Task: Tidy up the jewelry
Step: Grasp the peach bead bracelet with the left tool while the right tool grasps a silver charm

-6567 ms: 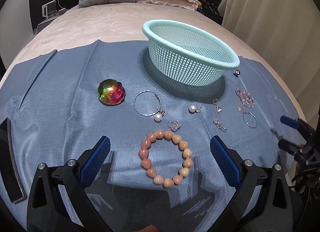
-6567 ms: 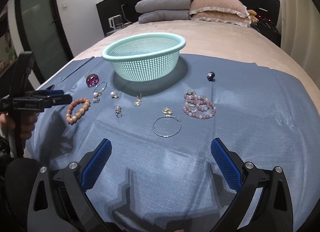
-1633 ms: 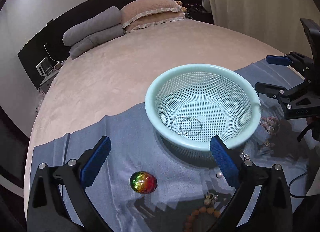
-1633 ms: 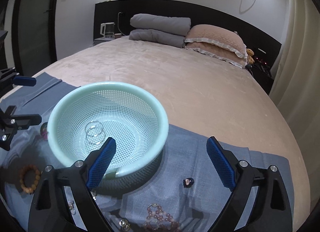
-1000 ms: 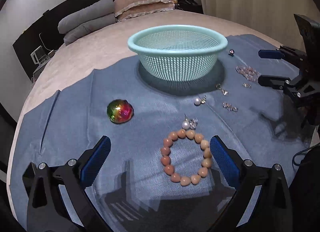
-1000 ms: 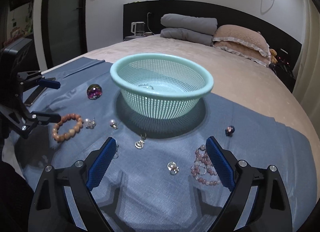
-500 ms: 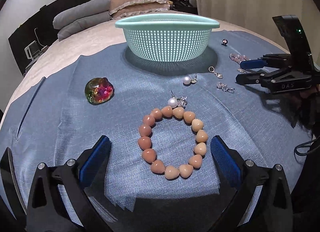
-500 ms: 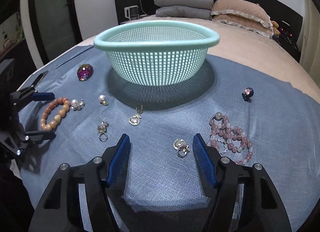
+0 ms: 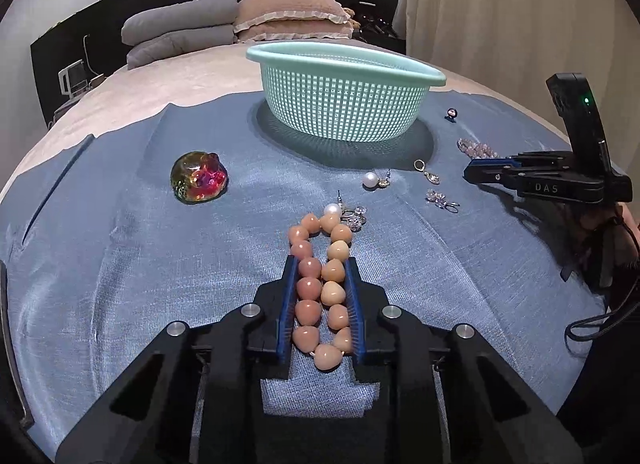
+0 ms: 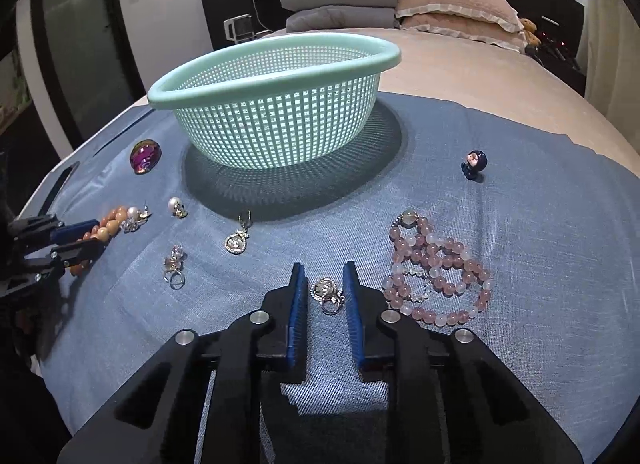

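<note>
On blue cloth (image 9: 120, 264) | left hand-held gripper (image 9: 320, 268) squeezes bead bracelet (image 9: 322, 284) (flattened) | right hand-held gripper (image 10: 325, 278) narrowly brackets earring (image 10: 328, 294)

bed (image 9: 192, 79) | 2 grey pillows (image 9: 180, 37) + 2 tan pillows (image 10: 456, 9) by headboard | curtain (image 9: 500, 11) R

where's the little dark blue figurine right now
In the right wrist view the dark blue figurine stands on the blue cloth, right of the mint basket and beyond the pink bead bracelet.

Left tongs (image 9: 321, 278) clamped; right tongs (image 10: 325, 280) seemingly nearly closed.
</note>
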Demonstrator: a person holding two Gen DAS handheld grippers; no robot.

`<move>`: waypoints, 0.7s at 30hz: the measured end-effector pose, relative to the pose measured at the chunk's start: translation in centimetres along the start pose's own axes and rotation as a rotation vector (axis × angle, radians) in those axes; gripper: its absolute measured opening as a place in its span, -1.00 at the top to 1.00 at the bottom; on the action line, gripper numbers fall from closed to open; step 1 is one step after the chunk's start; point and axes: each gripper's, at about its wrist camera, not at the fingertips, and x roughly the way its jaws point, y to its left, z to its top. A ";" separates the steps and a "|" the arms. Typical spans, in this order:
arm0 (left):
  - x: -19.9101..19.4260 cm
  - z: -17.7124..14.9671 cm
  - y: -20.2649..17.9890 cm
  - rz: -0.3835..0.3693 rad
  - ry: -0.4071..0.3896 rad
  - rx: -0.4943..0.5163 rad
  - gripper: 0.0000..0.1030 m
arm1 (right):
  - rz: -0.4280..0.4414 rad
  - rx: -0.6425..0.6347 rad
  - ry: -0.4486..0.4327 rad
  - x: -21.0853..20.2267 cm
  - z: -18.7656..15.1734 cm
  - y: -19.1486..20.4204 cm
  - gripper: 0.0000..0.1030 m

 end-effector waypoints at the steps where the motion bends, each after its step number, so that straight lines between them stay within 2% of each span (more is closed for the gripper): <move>1: -0.1 -0.1 -0.1 0.006 -0.002 -0.003 0.55 | -0.004 -0.004 -0.001 0.0 0.0 0.2 0.69; 10: -1.0 -0.2 -0.6 0.023 0.031 -0.037 0.55 | -0.041 -0.048 -0.023 -0.5 0.1 1.2 0.71; 14: -1.6 -0.2 -0.9 0.033 0.048 -0.029 0.55 | -0.046 -0.059 -0.069 -2.2 -0.1 1.7 0.71; 21: -3.2 -0.2 -1.2 0.022 0.053 -0.025 0.55 | -0.047 -0.047 -0.075 -4.9 -1.8 2.1 0.70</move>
